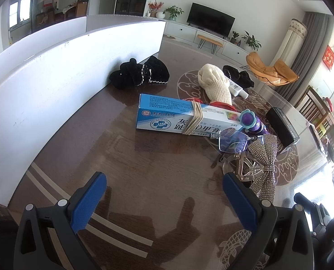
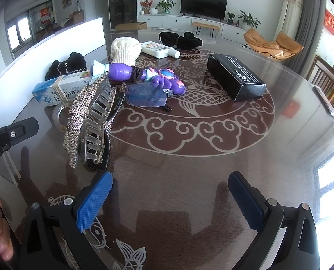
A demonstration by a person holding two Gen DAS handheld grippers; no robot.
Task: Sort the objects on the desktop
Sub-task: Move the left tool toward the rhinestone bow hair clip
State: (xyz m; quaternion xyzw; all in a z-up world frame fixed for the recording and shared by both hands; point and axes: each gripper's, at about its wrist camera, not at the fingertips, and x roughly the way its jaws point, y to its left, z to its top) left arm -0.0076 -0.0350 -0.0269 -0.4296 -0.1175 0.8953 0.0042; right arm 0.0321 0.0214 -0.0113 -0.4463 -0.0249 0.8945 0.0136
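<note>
Just left of the rhinestone hair claw (image 2: pixel 88 121), the blue-and-white box (image 1: pixel 185 118) lies flat on the table (image 1: pixel 126 157), long axis running left-right. Both the left gripper (image 1: pixel 164 186) and right gripper (image 2: pixel 169 186) are spread wide, holding nothing.

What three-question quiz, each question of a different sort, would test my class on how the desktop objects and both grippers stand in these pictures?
1. True or false: the left gripper holds the blue medicine box.
2. What lies directly beside the black box? A) eyeglasses B) bare table C) white bottle
3. Fill in: the eyeglasses rest against the purple ____.

Key
1. False: both it and the right gripper are open and empty.
2. B: the box stands apart on the table.
3. toy
</note>
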